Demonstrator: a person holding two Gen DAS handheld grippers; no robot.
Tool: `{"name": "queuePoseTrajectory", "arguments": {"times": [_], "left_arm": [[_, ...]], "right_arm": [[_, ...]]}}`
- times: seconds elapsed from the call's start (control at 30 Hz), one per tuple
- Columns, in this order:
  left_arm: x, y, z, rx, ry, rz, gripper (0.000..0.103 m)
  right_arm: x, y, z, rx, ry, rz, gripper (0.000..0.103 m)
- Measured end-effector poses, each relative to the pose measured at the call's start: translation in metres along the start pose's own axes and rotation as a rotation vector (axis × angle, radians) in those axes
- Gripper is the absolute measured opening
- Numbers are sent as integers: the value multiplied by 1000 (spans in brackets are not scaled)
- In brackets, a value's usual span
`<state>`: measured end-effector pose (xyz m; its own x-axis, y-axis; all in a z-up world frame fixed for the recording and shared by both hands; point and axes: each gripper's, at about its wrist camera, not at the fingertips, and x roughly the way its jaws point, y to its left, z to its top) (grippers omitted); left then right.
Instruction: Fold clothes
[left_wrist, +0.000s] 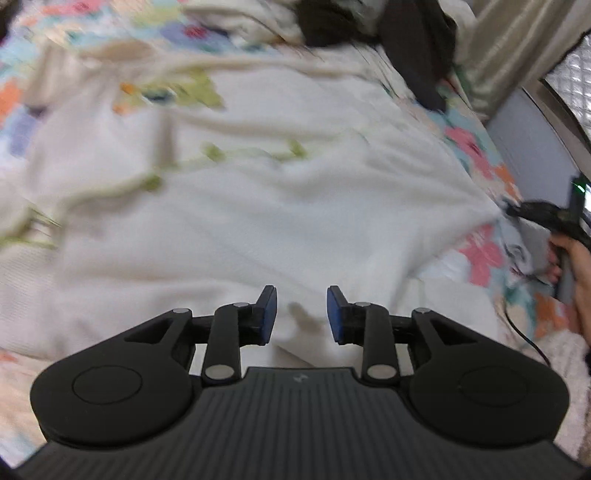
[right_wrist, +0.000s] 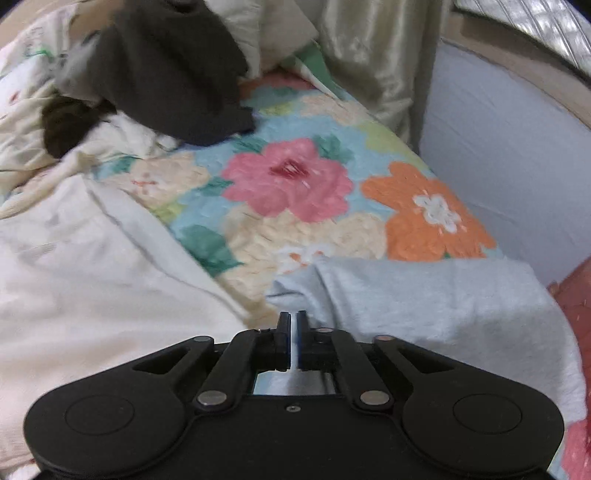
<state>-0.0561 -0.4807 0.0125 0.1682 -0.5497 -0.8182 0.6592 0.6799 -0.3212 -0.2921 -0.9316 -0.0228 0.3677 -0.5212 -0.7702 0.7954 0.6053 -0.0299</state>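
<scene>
Closest to the lens: left gripper (left_wrist: 301, 312), pads spread apart, holding nothing, hovering over the near hem of the white garment (left_wrist: 258, 203). Spread wide over the middle of the flowered bedspread (right_wrist: 288, 184), one corner drawn to a point toward the bed's right edge. Clenched there, right gripper (right_wrist: 291, 325), seemingly pinching that corner, above a pale grey cloth (right_wrist: 424, 295). Probably soft, light and limp, sagging wherever unsupported. Best taken at corners or hems, never mid-panel.

Soft, even indoor light; motion blur smears both views, with fisheye bending at the edges.
</scene>
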Motion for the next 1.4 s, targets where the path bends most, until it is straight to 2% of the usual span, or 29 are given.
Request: {"name": "queuePoseTrajectory", "arguments": {"times": [0.03, 0.13, 0.2, 0.23, 0.27, 0.33, 0.37, 0.4, 0.43, 0.5, 0.57, 0.63, 0.73, 0.83, 0.87, 0.93, 1.0, 1.03, 1.1, 1.13, 1.17, 1.2, 1.23, 1.4], "left_arm": [[-6, 7, 3, -7, -22, 14, 31], [-21, 36, 17, -36, -71, 83, 32], [-29, 57, 25, -57, -91, 130, 32], [-34, 68, 30, -64, -101, 157, 32], [-39, 75, 35, -56, -111, 185, 32], [-48, 88, 47, -35, -135, 219, 32], [-52, 94, 53, -25, -147, 235, 36], [-51, 103, 63, -24, -150, 243, 45], [-49, 112, 73, -25, -153, 251, 48], [-38, 134, 95, -34, -133, 279, 49], [-26, 150, 111, 2, -125, 352, 48], [-16, 170, 124, 3, -147, 339, 47], [-2, 200, 143, 5, -180, 321, 48], [17, 241, 162, -23, -197, 429, 48], [21, 253, 167, -33, -204, 432, 49], [32, 274, 178, -45, -209, 379, 51], [44, 288, 188, -36, -209, 315, 51], [51, 295, 193, -32, -209, 284, 48], [63, 301, 204, 19, -203, 245, 2], [64, 301, 210, 36, -203, 252, 1], [66, 301, 216, 53, -203, 259, 1], [68, 301, 222, 69, -203, 266, 1], [64, 304, 232, 65, -226, 275, 1], [52, 319, 293, 10, -364, 319, 1]], "right_arm": [[-7, 7, 0, -15, -20, 23, 12], [-27, 34, 4, -48, -65, 164, 13], [-42, 67, 11, -100, -72, 287, 14], [-50, 87, 15, -133, -68, 358, 19], [-58, 109, 20, -170, -51, 434, 25], [-71, 154, 29, -235, -17, 574, 28], [-78, 180, 35, -269, 5, 647, 29], [-84, 211, 42, -307, 38, 719, 30], [-89, 242, 48, -345, 70, 779, 33], [-97, 301, 57, -418, 124, 872, 39], [-101, 368, 61, -503, 172, 938, 47], [-99, 437, 64, -599, 202, 960, 48], [-82, 520, 63, -723, 205, 914, 48], [-57, 577, 61, -794, 192, 898, 48], [-49, 590, 61, -809, 191, 899, 50], [-34, 611, 58, -846, 191, 887, 58], [-19, 627, 52, -899, 179, 867, 61], [-11, 634, 49, -929, 169, 857, 65], [4, 648, 42, -988, 153, 831, 67], [11, 651, 37, -1023, 155, 805, 64], [17, 656, 33, -1065, 144, 759, 34], [22, 661, 30, -1107, 112, 707, 12], [24, 663, 34, -1120, 79, 703, 5], [24, 675, 100, -909, -42, 751, 4]]}}
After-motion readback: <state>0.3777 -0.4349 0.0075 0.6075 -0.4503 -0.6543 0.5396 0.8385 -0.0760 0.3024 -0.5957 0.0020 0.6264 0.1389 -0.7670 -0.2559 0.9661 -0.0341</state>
